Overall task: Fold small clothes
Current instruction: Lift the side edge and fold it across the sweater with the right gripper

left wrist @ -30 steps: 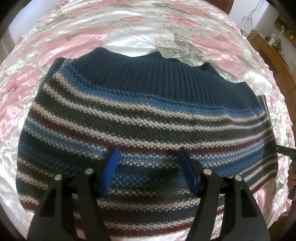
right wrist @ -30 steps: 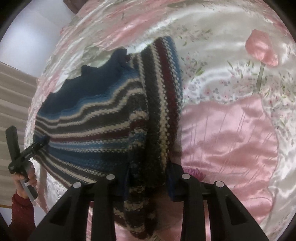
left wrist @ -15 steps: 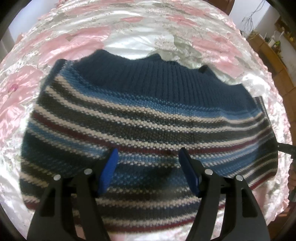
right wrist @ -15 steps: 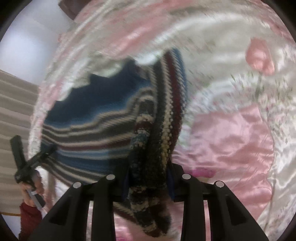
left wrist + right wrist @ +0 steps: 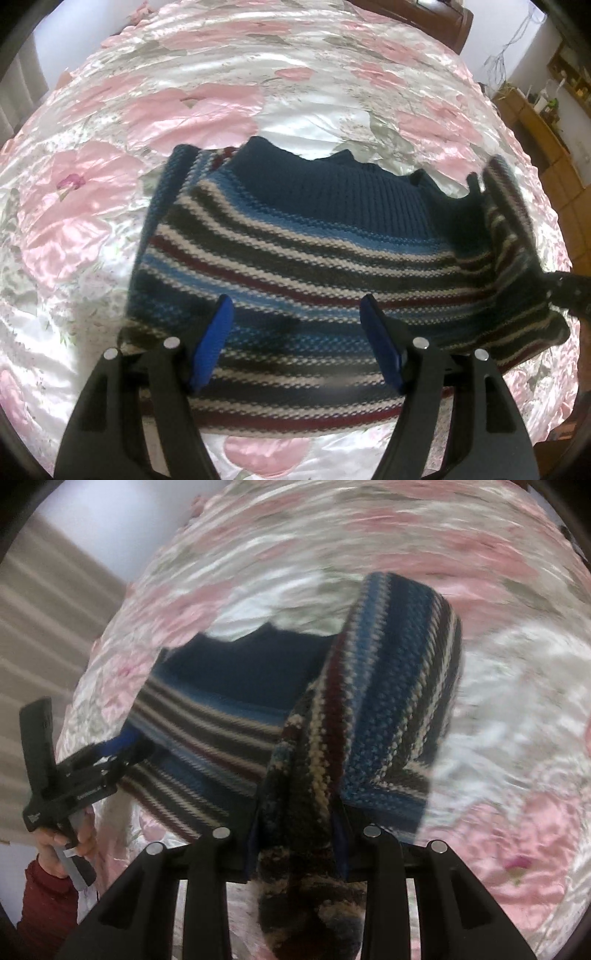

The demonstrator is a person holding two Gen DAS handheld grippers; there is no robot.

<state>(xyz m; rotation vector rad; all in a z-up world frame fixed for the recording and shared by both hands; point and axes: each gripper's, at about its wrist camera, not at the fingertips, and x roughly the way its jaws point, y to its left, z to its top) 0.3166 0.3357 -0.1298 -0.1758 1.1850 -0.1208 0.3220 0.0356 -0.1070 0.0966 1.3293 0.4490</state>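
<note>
A small striped knit sweater [image 5: 295, 258] with a navy ribbed band lies on the pink floral satin bedspread [image 5: 184, 107]. My left gripper [image 5: 299, 328] hovers open over its near striped part, blue pads apart, nothing between them. My right gripper [image 5: 299, 834] is shut on the sweater's sleeve [image 5: 369, 709], which is lifted off the bed and hangs bunched between the fingers. In the left wrist view that raised sleeve [image 5: 506, 221] stands up at the sweater's right side. In the right wrist view the left gripper [image 5: 110, 749] shows at the sweater's far edge, held by a hand [image 5: 62, 845].
The bedspread spreads all around the sweater. A wooden headboard [image 5: 424, 18] sits at the far end, and wooden furniture [image 5: 543, 133] stands at the right. A red sleeve [image 5: 44, 904] shows at the lower left of the right wrist view.
My right gripper has lifted the sleeve and carried it up over the sweater's body. My left gripper has drawn back, so the sweater looks smaller and more bedspread shows.
</note>
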